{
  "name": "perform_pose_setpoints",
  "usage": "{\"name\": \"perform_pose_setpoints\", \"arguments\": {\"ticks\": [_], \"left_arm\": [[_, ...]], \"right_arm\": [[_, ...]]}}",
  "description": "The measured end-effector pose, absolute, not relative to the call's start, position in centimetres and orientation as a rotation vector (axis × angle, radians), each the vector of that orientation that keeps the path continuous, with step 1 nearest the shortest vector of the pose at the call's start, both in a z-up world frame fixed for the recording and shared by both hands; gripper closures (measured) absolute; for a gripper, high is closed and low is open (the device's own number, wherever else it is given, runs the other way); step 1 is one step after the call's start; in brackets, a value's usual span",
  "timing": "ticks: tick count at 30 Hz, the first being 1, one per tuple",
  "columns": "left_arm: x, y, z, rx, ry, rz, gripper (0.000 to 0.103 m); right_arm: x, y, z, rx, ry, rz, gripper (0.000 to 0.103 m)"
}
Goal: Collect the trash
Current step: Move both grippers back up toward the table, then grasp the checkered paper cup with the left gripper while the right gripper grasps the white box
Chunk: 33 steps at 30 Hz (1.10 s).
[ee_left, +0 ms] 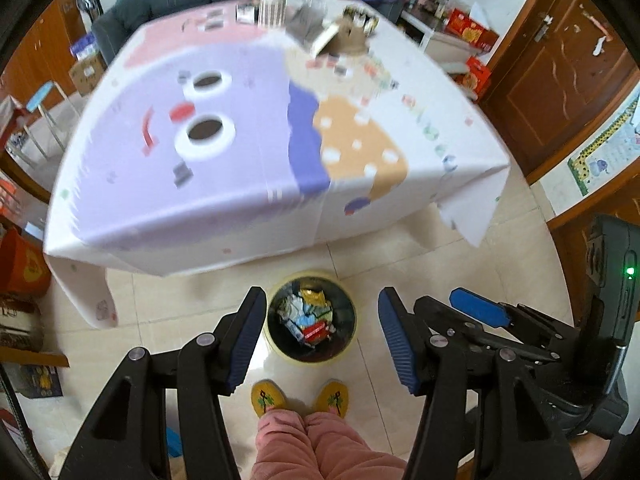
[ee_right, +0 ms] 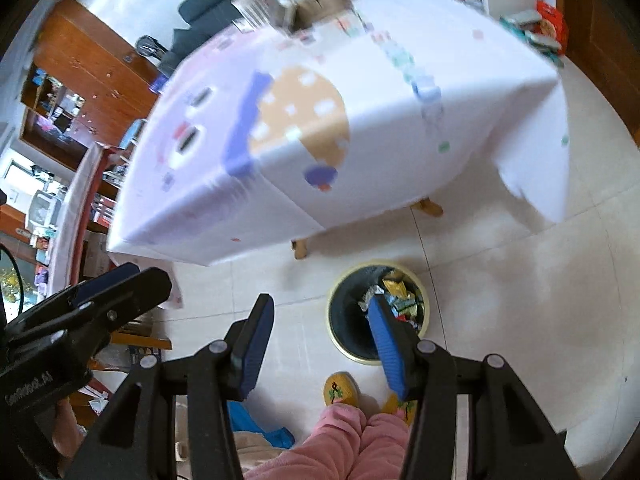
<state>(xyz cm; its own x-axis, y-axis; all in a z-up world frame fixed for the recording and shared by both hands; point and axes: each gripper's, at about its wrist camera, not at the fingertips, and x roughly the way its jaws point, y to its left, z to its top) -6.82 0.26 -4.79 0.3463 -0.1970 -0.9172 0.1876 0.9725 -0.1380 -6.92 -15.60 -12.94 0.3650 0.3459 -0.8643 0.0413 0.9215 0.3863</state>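
A round yellow-rimmed trash bin point(ee_left: 280, 350) with a black liner stands on the floor in front of the table, holding several crumpled wrappers point(ee_left: 310, 318). My left gripper point(ee_left: 322, 338) is open and empty, held high above the bin. My right gripper point(ee_right: 320, 344) is open and empty, also above the floor, with the bin point(ee_right: 352, 346) under its right finger. The right gripper also shows at the right of the left wrist view point(ee_left: 480, 308). The left gripper shows at the left of the right wrist view point(ee_right: 108, 292).
A table point(ee_left: 460, 140) with a cartoon-print cloth holds a paper cup point(ee_left: 273, 4) and a small pile of boxes and packets point(ee_left: 340, 32) at its far edge. The person's yellow slippers point(ee_left: 300, 398) stand beside the bin. A sofa, wooden doors and cabinets surround the table.
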Motion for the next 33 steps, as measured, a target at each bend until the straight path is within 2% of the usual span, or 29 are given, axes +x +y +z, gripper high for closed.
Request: {"name": "perform_pose_setpoints", "arguments": {"ticks": [13,23,33], "left_arm": [[-6.4,0.1,5.7,-0.021,0.988,-0.209,0.037],[-4.3,-0.1,9.7,-0.028,0.909,-0.184,0.036],[1.7,0.5,10.9,-0.012,0.868,-0.206,0.034]], "right_arm": [[-6.6,-16.4,-2.1,0.295,0.982,0.307,0.053],[-3.1,-17.2,3.2,0.282,0.868,0.342,0.053],[3.3,-16.5,5.2,0.257,0.828,0.331,0.053]]}}
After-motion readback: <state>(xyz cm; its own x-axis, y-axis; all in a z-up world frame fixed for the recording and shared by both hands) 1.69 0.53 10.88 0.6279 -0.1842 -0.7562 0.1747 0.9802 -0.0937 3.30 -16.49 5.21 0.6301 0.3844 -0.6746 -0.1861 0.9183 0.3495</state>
